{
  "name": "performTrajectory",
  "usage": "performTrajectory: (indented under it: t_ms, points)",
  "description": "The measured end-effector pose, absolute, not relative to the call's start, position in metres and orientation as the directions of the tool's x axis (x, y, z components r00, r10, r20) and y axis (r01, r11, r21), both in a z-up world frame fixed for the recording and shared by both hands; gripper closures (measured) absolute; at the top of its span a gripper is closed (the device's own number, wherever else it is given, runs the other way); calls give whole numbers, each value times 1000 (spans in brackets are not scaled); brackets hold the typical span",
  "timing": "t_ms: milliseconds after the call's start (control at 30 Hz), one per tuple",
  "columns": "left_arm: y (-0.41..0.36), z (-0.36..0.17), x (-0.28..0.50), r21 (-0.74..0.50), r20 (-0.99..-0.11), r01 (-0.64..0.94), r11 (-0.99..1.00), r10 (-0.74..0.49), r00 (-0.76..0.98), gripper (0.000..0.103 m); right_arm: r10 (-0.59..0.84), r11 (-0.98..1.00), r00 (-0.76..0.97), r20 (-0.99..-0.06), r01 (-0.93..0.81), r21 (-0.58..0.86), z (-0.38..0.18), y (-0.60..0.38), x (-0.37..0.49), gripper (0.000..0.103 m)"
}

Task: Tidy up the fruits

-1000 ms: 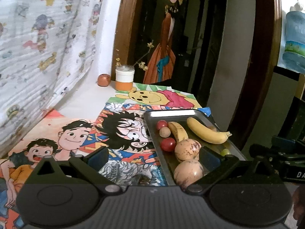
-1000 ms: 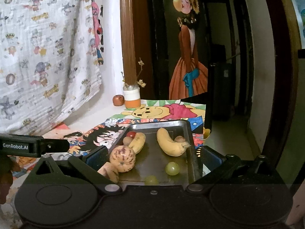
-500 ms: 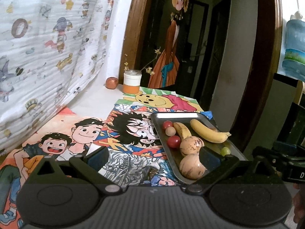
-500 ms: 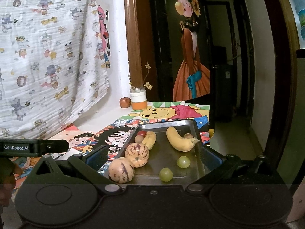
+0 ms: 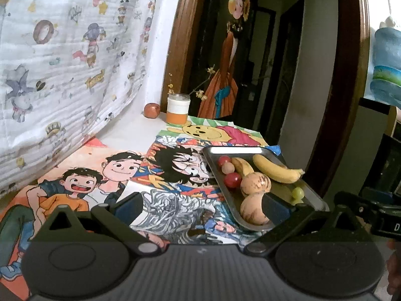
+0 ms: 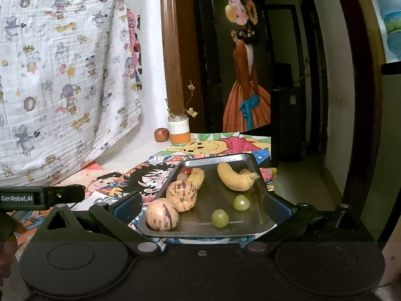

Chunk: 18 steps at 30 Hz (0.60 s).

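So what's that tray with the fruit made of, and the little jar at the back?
The tray looks like metal, grey and shiny: its rim catches the light. The jar has a glossy white top and orange bottom; it could be glass or ceramic, and the pictures don't settle which.

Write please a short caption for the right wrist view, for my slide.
Open right gripper facing a metal tray with two striped melons, two bananas and two green grapes.
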<state>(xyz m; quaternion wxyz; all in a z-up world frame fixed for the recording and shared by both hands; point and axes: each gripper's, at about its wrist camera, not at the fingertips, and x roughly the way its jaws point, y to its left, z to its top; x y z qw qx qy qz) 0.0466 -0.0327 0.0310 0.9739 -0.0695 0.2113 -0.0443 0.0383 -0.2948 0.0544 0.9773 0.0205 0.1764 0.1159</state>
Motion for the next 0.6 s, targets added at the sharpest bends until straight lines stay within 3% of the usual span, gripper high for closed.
performTrajectory:
  t_ms: [600]
  points:
    - [-24, 17, 25, -125, -416, 45, 991, -93, 905, 0, 171, 985, 935, -311, -162, 54, 32, -278, 11, 1]
